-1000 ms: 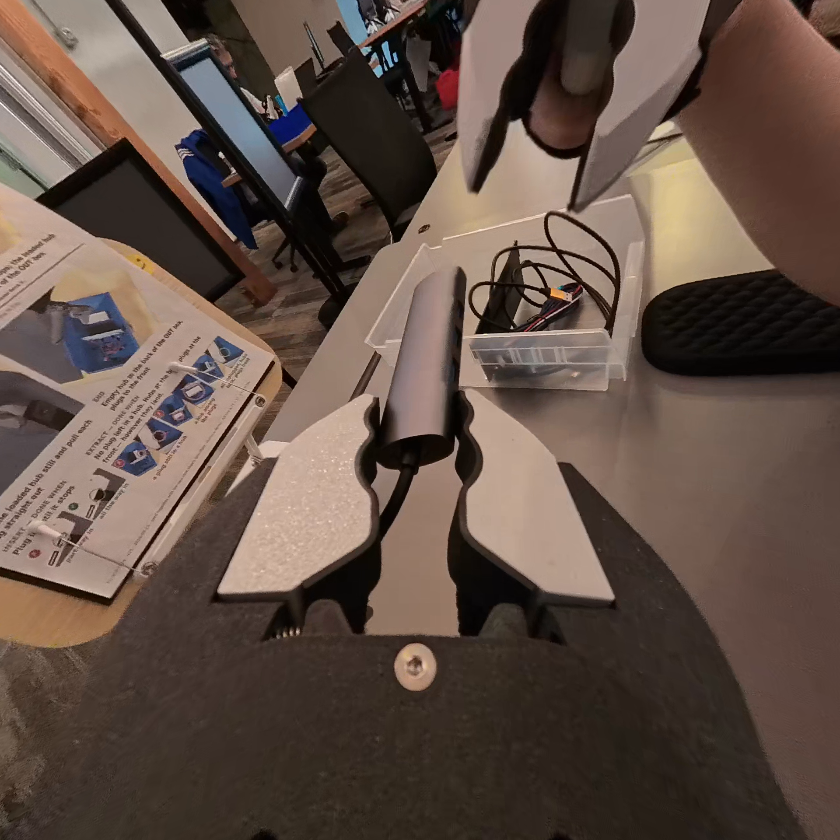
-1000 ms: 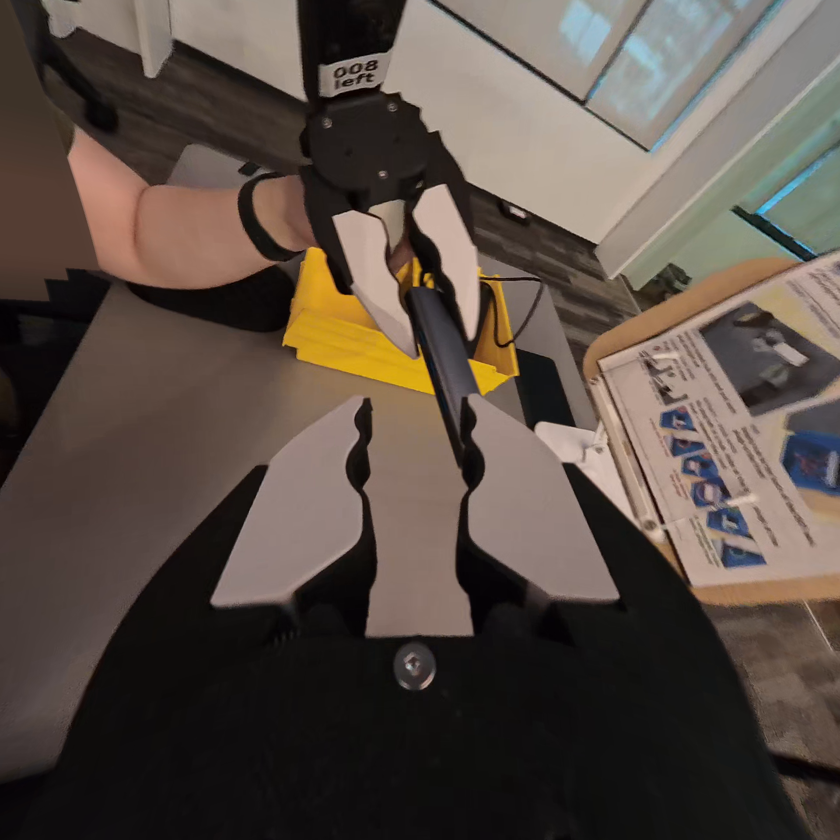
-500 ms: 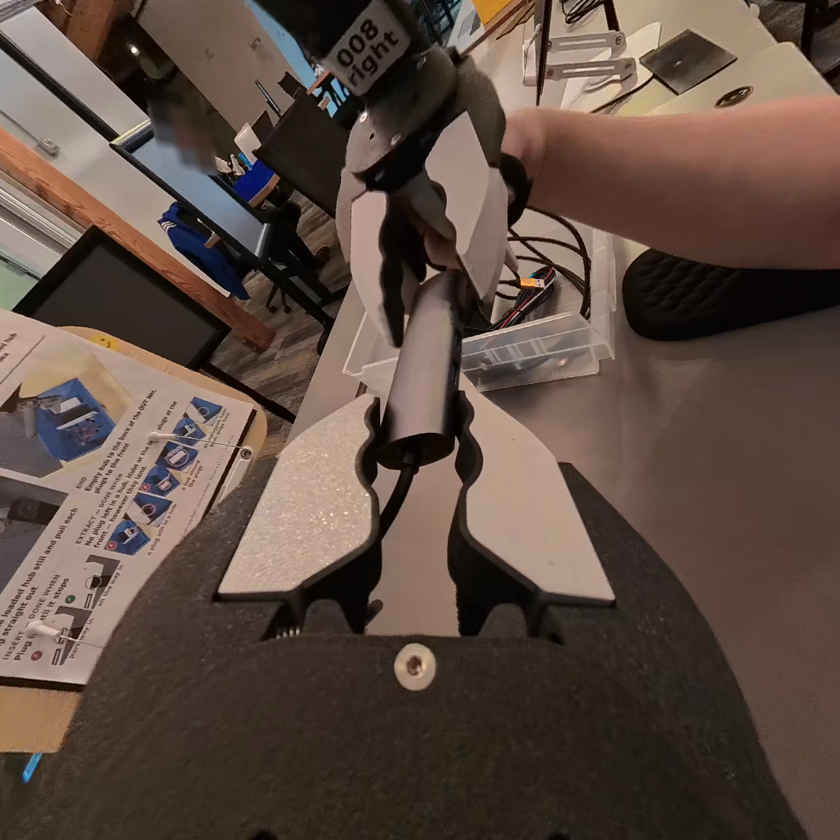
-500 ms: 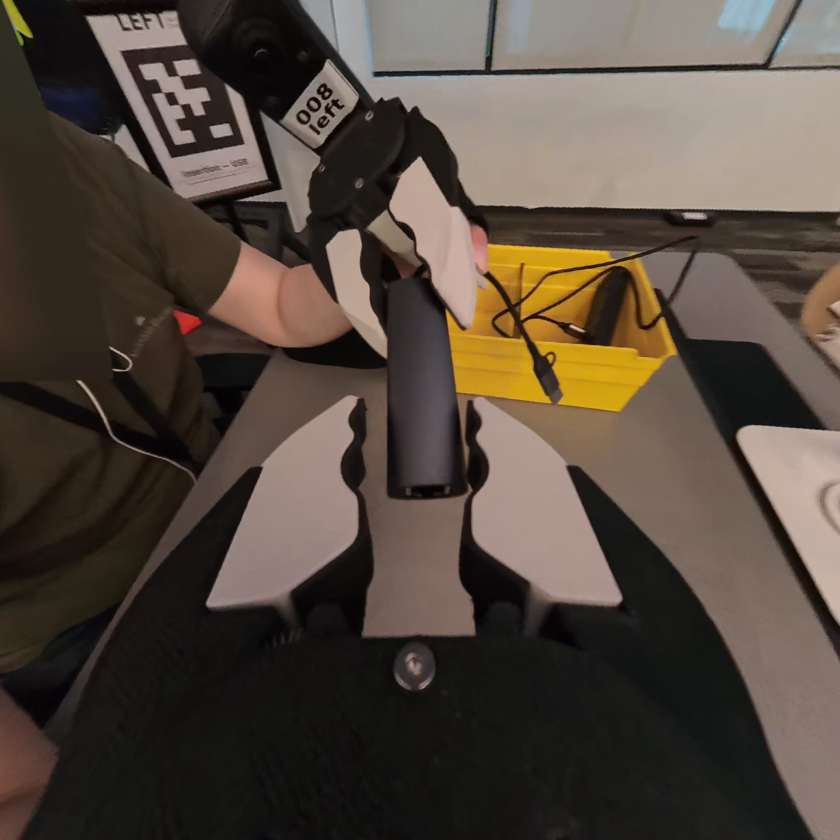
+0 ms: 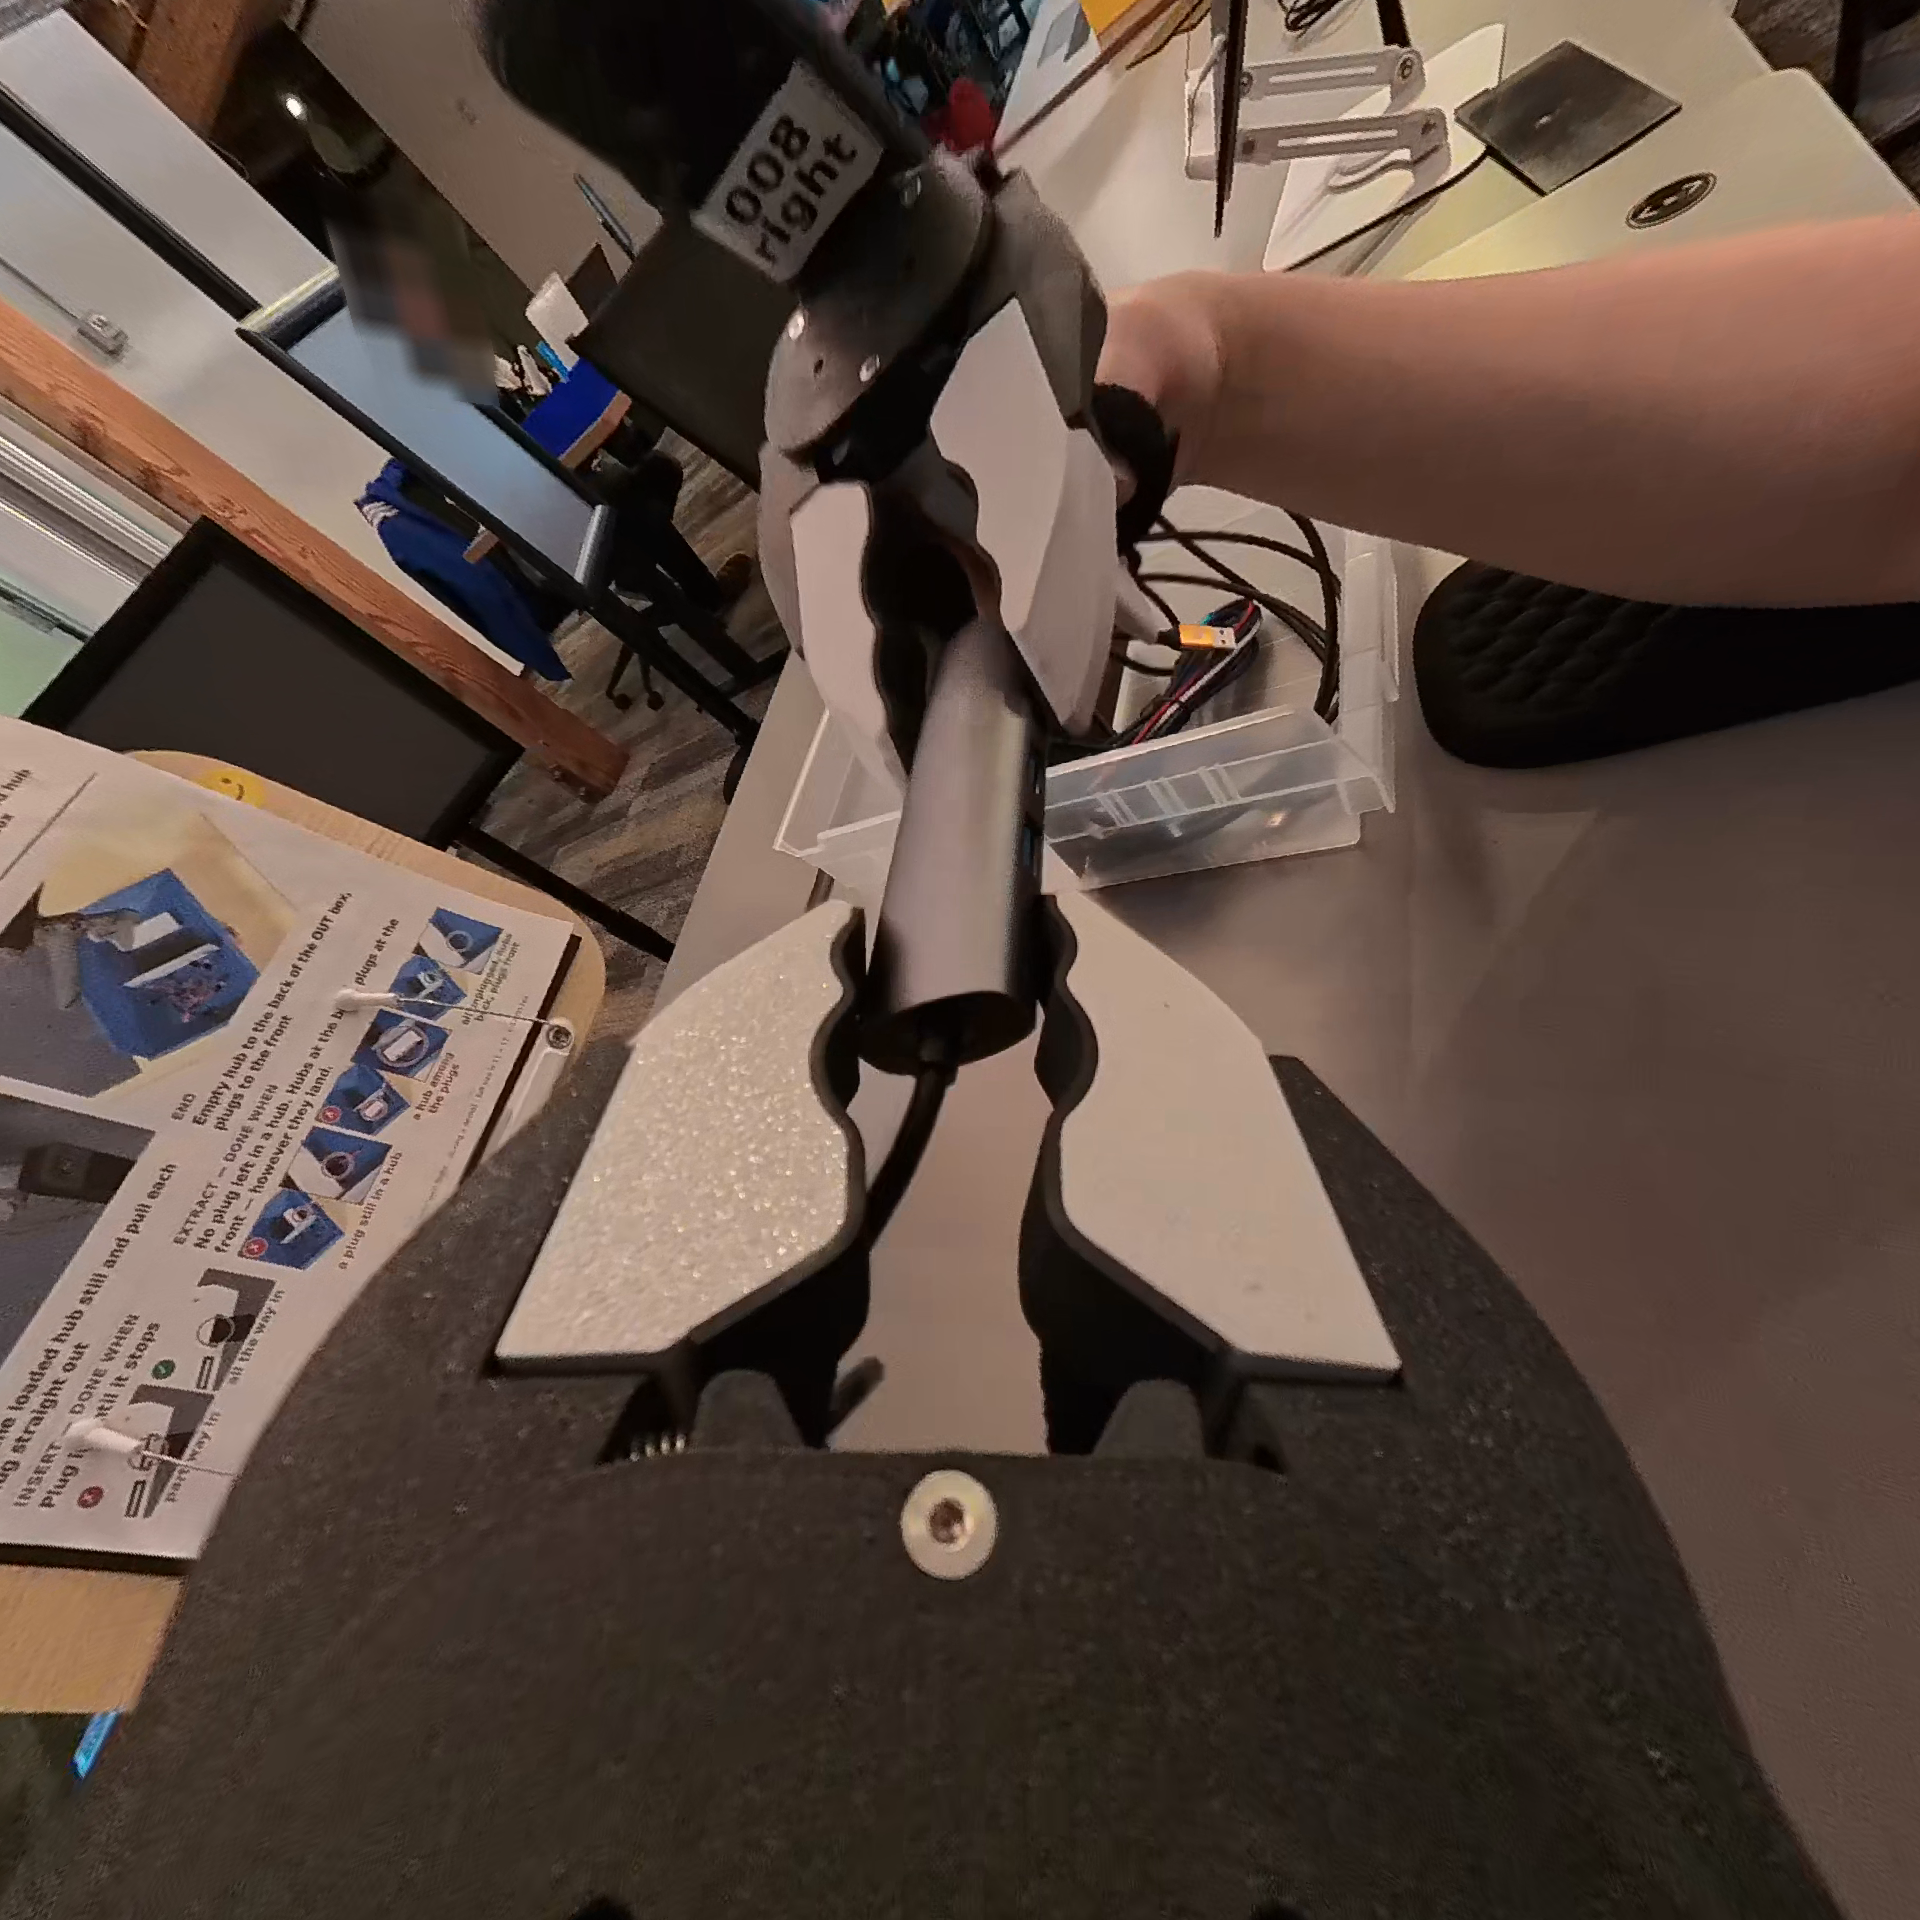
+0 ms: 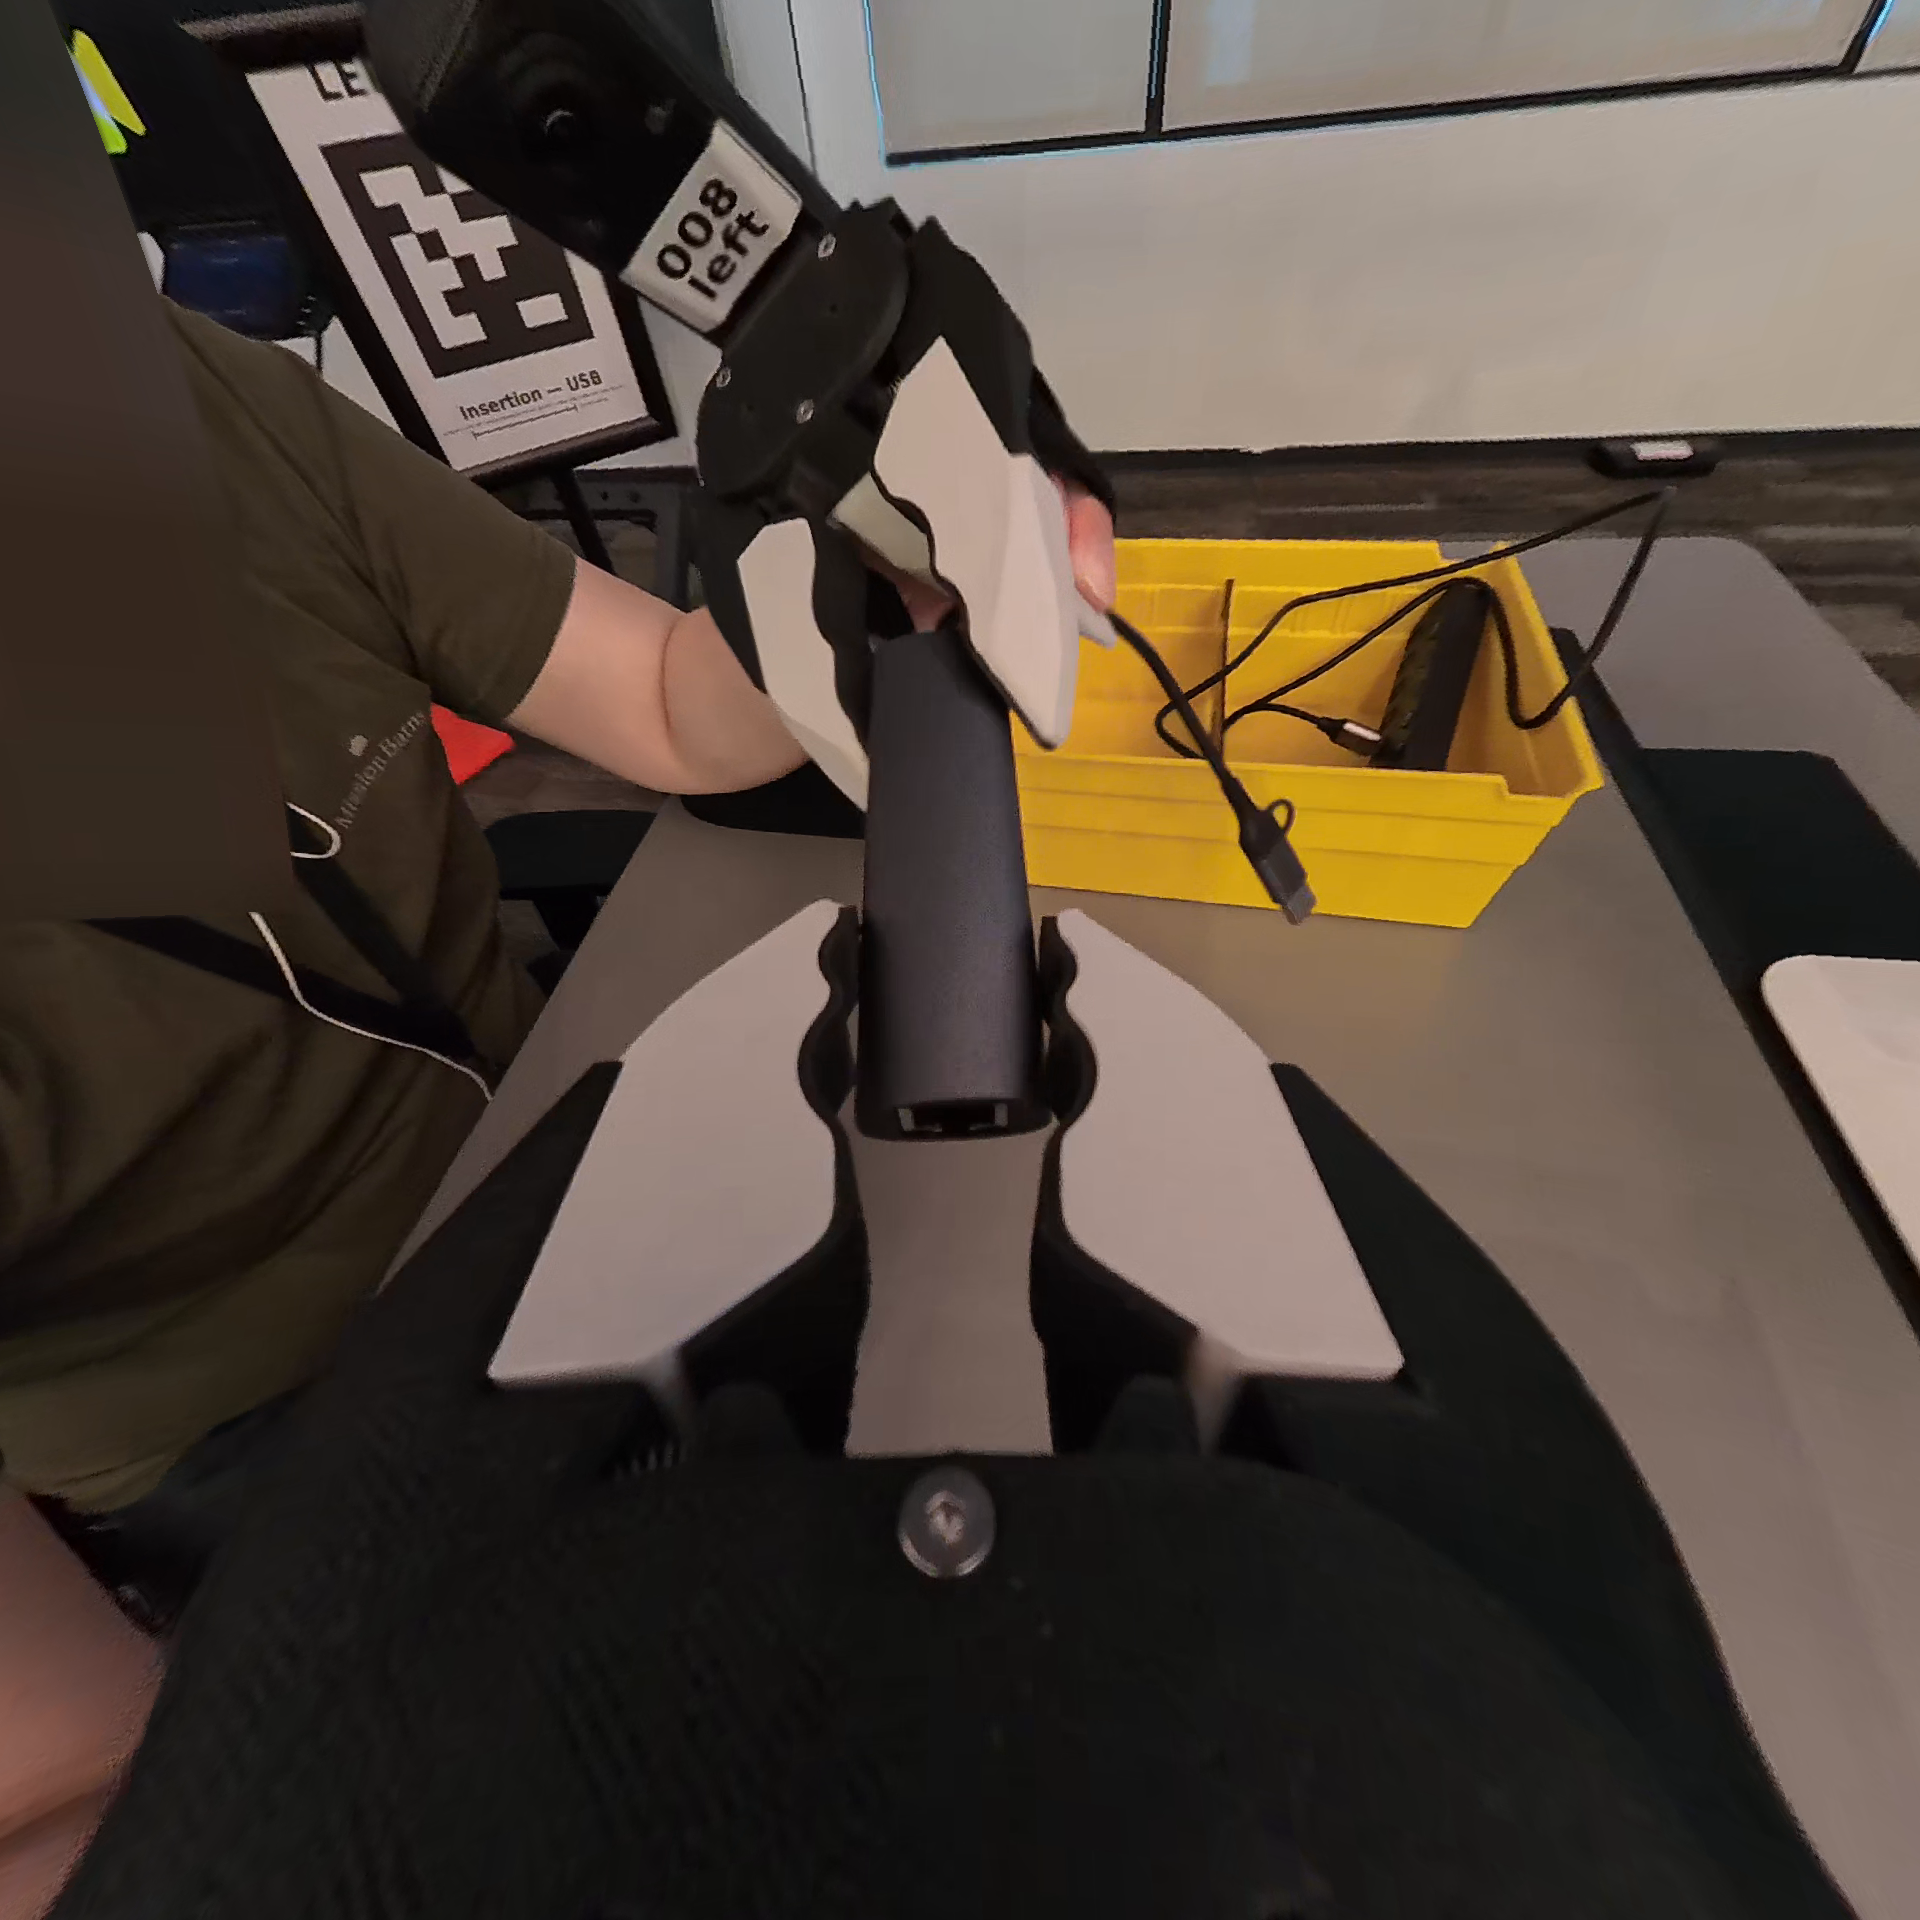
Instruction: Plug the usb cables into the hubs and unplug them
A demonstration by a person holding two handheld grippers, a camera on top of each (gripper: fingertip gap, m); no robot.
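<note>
- Around you: a yellow bin (image 6: 1247,852) on the far side of the surface (image 6: 1507,1195) holds one second hub (image 6: 1439,675); a clear bin (image 5: 1226,800) holds loose cables (image 5: 1288,582). An instruction sheet (image 5: 208,1091) lies left.
- One dark hub (image 6: 945,883) hangs in the air between both tools; its short cable (image 6: 1216,748) dangles free.
- Your left hand-held gripper (image 5: 951,987) is clamped on the hub's cabled end; your right hand-held gripper (image 6: 948,997) closes on its opposite end.
</note>
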